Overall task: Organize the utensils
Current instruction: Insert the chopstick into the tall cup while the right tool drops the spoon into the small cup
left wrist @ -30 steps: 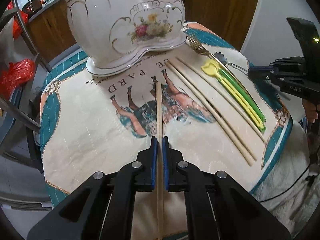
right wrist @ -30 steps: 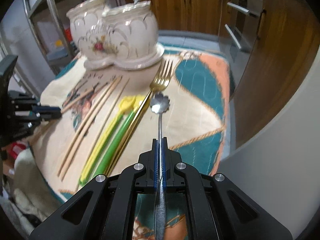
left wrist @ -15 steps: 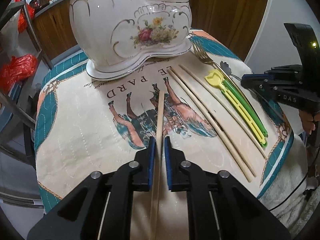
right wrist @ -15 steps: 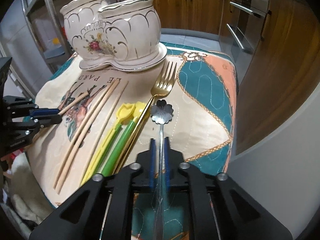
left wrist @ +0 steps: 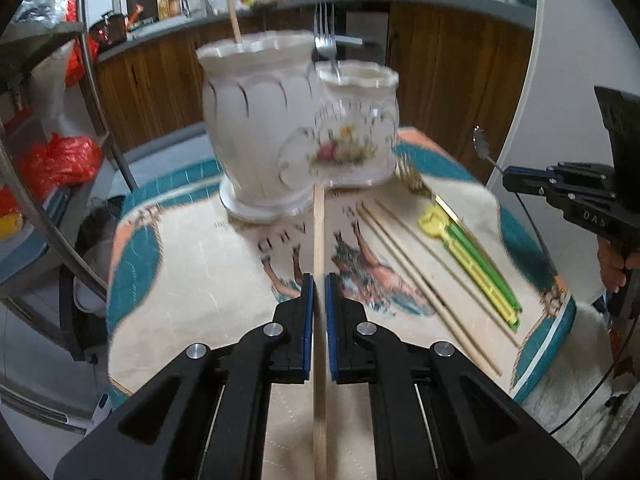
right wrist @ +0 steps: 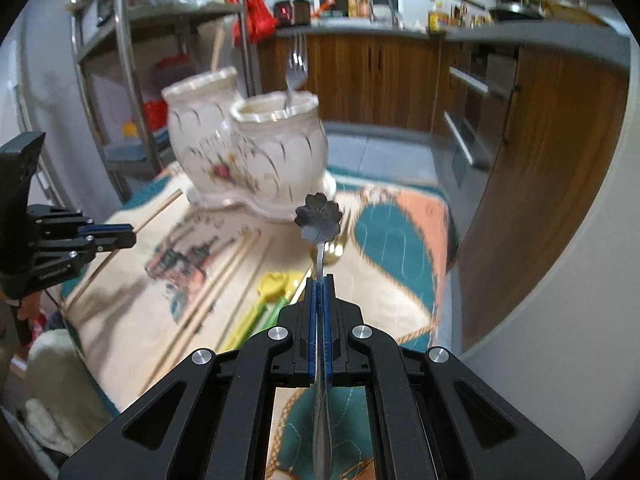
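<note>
left tongs (left wrist: 316,280) pinching 1 chopstick (left wrist: 319,232), right tongs (right wrist: 319,280) pinching 1 flower spoon (right wrist: 319,220), both above table (left wrist: 192,280), 3 chopsticks (left wrist: 404,256) flat, 2 plastic utensils (left wrist: 472,260), 1 gold fork (left wrist: 416,184), 2-pot holder (left wrist: 296,132) with 1 fork (left wrist: 326,44), 1 stick (left wrist: 233,16)

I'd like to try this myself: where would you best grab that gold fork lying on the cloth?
Grip the gold fork on its slim handle, coming straight down from above with the fingers either side. It lies flat, close beside the yellow and green utensils, so the tines end is the clearer part.
</note>
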The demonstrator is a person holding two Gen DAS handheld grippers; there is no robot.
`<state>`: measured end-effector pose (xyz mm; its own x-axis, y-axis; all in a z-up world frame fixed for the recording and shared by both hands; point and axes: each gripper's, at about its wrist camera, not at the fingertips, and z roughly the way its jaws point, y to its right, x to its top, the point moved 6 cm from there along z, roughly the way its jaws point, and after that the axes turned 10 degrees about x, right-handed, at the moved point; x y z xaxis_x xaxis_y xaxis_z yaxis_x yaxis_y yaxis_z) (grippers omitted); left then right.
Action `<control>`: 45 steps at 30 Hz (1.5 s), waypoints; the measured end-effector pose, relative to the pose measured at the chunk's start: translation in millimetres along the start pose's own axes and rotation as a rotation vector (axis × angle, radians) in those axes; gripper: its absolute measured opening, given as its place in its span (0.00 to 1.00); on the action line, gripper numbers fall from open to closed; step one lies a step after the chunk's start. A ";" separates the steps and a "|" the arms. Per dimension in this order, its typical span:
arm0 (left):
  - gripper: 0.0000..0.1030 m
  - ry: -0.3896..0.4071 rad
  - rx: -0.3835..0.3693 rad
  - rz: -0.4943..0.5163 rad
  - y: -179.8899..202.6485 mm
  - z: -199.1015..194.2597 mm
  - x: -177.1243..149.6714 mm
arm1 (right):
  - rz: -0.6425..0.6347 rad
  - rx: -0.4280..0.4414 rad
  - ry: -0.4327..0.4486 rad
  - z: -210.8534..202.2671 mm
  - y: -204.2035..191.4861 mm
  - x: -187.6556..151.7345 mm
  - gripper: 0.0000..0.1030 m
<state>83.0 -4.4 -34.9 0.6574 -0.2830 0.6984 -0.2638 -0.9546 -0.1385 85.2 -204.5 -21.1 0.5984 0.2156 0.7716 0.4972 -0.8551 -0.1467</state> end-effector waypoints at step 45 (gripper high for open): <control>0.06 0.675 0.140 -0.372 -75.0 -13.1 210.1 | 0.116 0.048 0.572 32.5 9.4 191.2 0.04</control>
<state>231.7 9.0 131.5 0.1014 0.1326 0.9860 0.0104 -0.9912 0.1322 224.7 -156.1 105.0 0.2234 -0.1782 0.9583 0.4848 -0.8326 -0.2678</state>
